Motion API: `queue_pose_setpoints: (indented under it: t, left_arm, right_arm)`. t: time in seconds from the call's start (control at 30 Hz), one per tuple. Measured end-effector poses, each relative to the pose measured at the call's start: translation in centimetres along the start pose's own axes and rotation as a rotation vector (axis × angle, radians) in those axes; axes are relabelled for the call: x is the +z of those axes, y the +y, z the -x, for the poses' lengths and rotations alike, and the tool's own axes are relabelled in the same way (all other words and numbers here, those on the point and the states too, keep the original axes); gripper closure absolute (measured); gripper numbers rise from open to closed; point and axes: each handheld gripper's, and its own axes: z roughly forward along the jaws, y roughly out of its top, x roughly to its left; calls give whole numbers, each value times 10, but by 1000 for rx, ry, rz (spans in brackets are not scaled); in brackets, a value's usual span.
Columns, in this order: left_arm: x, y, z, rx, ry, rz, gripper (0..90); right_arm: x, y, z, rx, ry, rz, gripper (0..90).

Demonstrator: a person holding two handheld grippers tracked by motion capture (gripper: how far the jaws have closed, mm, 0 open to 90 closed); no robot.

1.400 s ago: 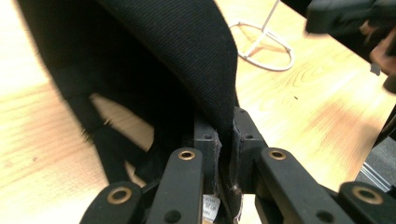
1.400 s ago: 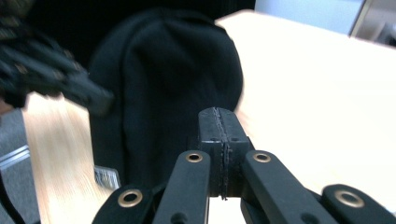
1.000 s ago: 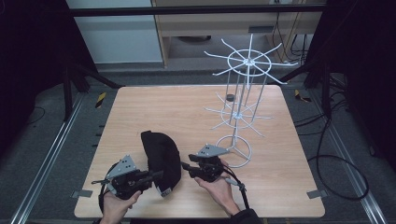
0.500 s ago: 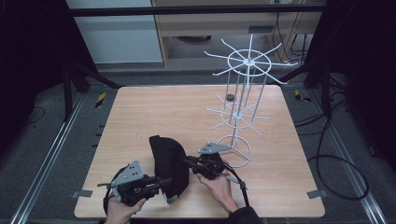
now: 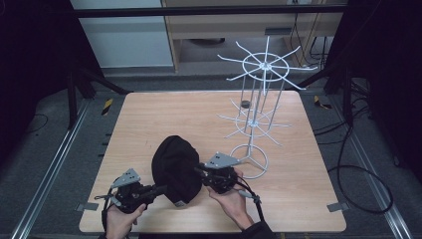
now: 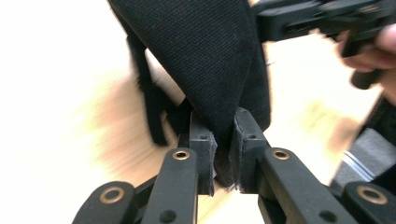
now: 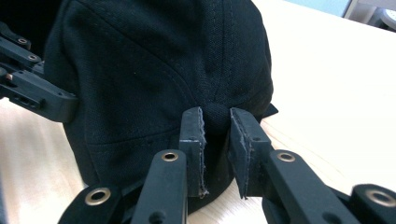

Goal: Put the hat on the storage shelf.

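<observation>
low, both tongs (image 5: pixel 164 188) (image 5: pixel 201 171) on cap (image 5: pixel 175 167)

cap: I see the black cap (image 5: pixel 175 168) now further right and nearer the wire rack's base than a second ago | left gripper (image 6: pixel 223 149): sits lower, jaws just easing apart yet pinching the cap's edge | right gripper (image 7: pixel 215 140): jaws have just been closing, now gripping the cap's top button

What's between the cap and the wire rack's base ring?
In the high view, the right gripper and the hand holding it sit between the black cap and the rack's base ring; beneath is bare table.
</observation>
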Motion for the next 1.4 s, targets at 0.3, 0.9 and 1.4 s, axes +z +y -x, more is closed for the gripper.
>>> queue_pose_setpoints:
  t: [0.3, 0.9, 1.4]
  left_arm:
    - [-3, -6, -24, -31, 131, -59, 772]
    - [-12, -19, -52, -65, 320, -142, 675]
    - [-24, 31, -29, 8, 353, 80, 427]
  right_arm:
    - [27, 10, -21, -62, -19, -15, 887]
    - [9, -13, 7, 16, 8, -31, 800]
    - [-55, -49, 36, 37, -51, 7, 629]
